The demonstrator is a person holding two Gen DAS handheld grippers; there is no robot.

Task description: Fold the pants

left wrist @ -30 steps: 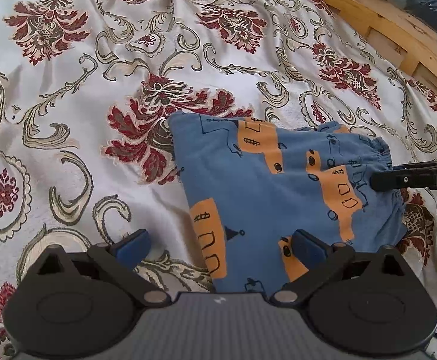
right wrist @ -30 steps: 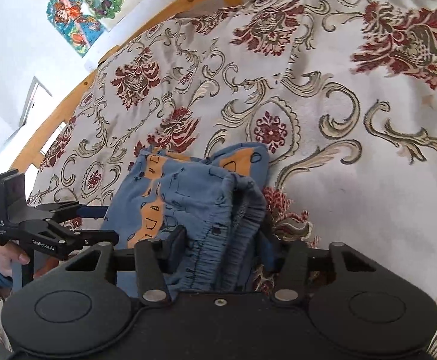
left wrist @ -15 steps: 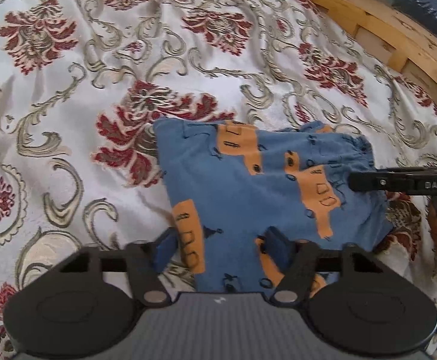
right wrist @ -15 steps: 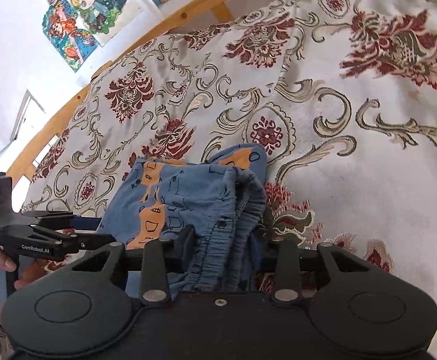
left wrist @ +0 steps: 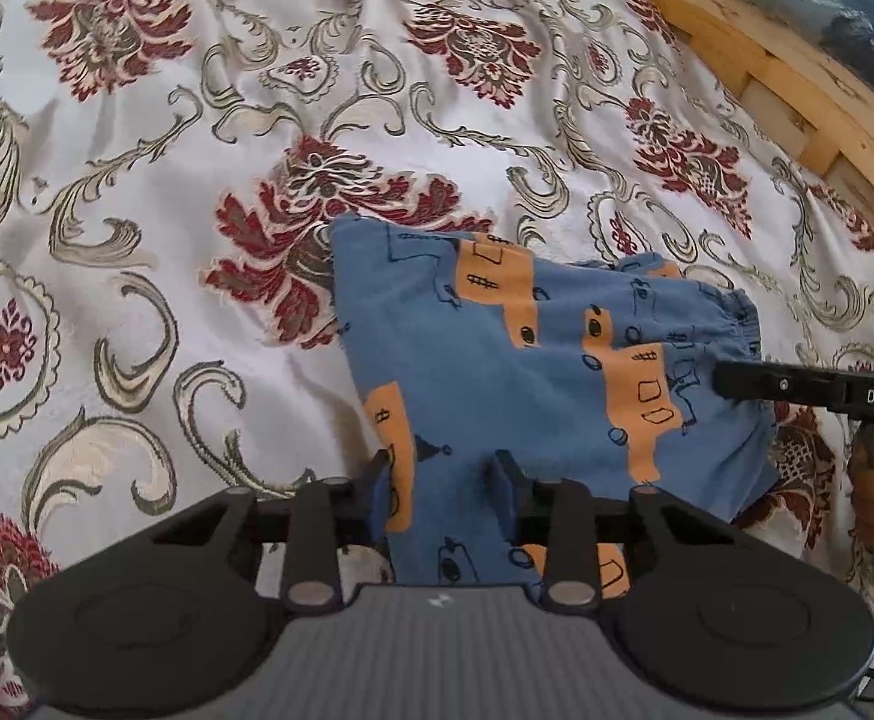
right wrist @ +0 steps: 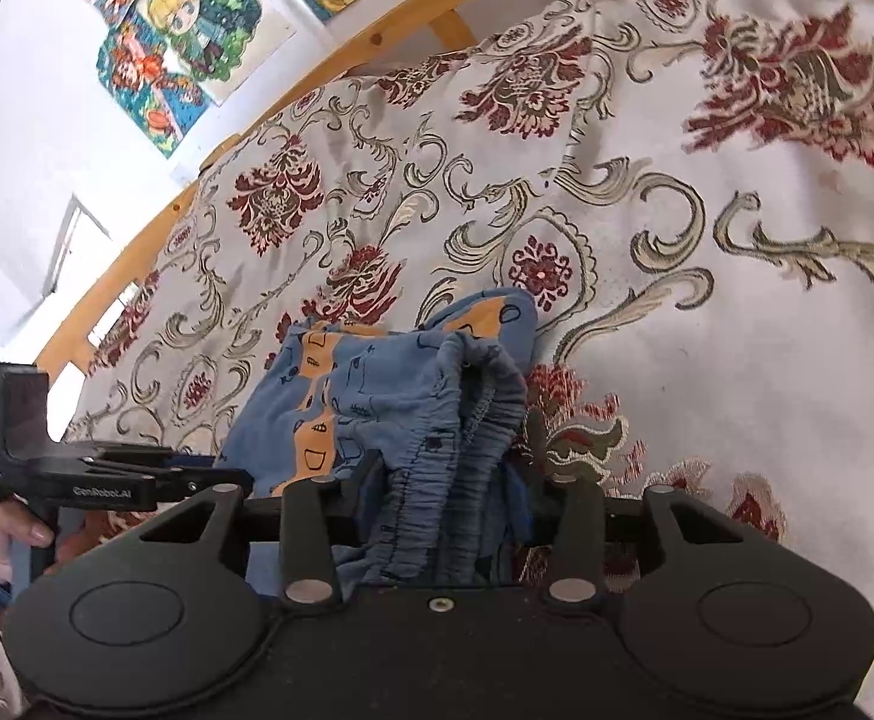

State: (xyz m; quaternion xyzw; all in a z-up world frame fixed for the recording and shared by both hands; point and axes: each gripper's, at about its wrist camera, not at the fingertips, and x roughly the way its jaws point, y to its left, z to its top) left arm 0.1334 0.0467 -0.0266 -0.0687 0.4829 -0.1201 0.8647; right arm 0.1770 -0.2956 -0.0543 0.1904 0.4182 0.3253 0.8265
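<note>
You have the blue pants (left wrist: pixel 532 354) lying part-folded near the middle of the bedspread (left wrist: pixel 155 192), well in from the wooden bed frame (left wrist: pixel 796 90). Your left gripper (left wrist: pixel 444 483) is closed narrow on the leg end nearest you, and your right gripper (right wrist: pixel 445 480) is pinched on the gathered elastic waistband (right wrist: pixel 472 420). If you lift one side faster than the other, I judge that the soft cloth could sag between the claws and the fold would come out skewed. The bunched waistband is a thick bite, so it may slip free if you tug. The bedspread is already rumpled and could drag along. The letters "DAS" read on the right gripper's side, and "GenRobot.AI" on the left's
</note>
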